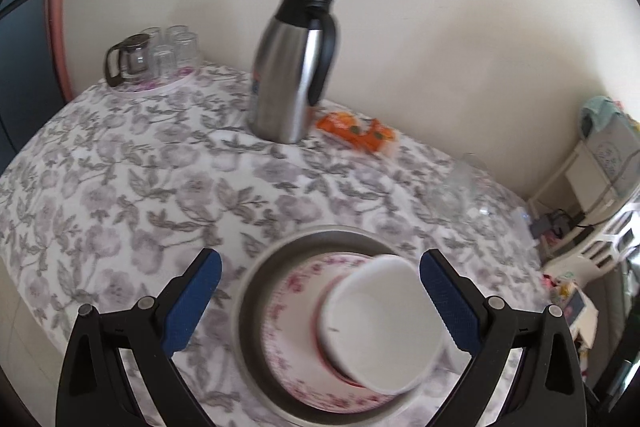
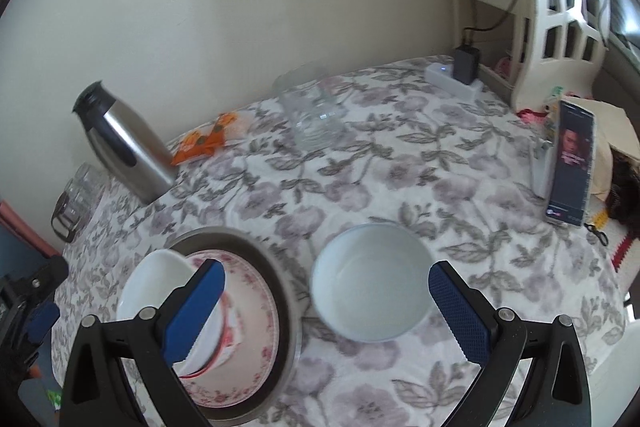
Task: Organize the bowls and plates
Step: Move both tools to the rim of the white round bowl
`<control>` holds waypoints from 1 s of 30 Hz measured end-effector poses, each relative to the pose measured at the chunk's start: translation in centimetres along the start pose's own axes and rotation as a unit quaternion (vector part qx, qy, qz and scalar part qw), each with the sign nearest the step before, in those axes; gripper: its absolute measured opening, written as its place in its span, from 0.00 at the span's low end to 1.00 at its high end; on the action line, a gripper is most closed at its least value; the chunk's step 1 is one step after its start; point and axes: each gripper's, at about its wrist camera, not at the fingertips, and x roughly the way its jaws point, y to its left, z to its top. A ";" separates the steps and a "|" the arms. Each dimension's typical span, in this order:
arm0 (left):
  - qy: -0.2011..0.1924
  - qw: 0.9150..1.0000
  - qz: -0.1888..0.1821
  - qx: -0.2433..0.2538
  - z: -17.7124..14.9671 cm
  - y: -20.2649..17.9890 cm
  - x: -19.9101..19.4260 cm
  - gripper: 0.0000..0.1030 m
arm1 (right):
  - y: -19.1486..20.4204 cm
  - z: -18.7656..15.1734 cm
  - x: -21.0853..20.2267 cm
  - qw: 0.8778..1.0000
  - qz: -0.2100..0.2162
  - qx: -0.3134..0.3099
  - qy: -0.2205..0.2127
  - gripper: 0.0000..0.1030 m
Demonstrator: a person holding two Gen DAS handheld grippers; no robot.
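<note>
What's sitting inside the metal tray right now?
Inside the metal tray lies a pink-flowered plate, with a white bowl on top. A red-edged rim peeks out beneath that bowl; what it belongs to is covered.

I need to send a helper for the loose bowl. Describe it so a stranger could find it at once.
Start at the floral tablecloth and find the round grey metal tray stacked with a pink-flowered plate and a white bowl. Beside that tray sits the pale blue-white round bowl. It alone stands empty and upright straight on the cloth, with nothing under it.
</note>
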 end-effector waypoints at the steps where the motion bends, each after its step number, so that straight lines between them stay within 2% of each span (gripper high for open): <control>1: 0.000 1.000 -0.007 0.003 -0.1 -0.6 -0.1 0.97 | -0.7 0.1 -0.1 1.000 -0.003 0.006 -0.002 1.00; 8: 0.015 0.998 -0.046 0.044 -1.8 -5.4 -0.3 0.97 | -5.8 0.7 -1.0 0.999 -0.025 0.040 -0.016 1.00; 11: 0.034 0.995 -0.075 0.061 -3.0 -7.6 0.0 0.97 | -7.8 0.8 -1.3 0.998 -0.032 0.054 -0.018 1.00; 17: 0.058 0.988 -0.105 0.100 -5.3 -11.5 0.6 0.97 | -11.2 0.9 -1.7 0.996 -0.047 0.076 -0.021 1.00; 24: 0.100 0.980 -0.121 0.119 -8.2 -14.8 2.4 0.97 | -13.6 0.7 -1.4 0.994 -0.055 0.096 -0.016 1.00; 30: 0.132 0.977 -0.126 0.113 -10.0 -15.7 4.4 0.96 | -14.2 0.4 -0.5 0.993 -0.053 0.104 -0.008 1.00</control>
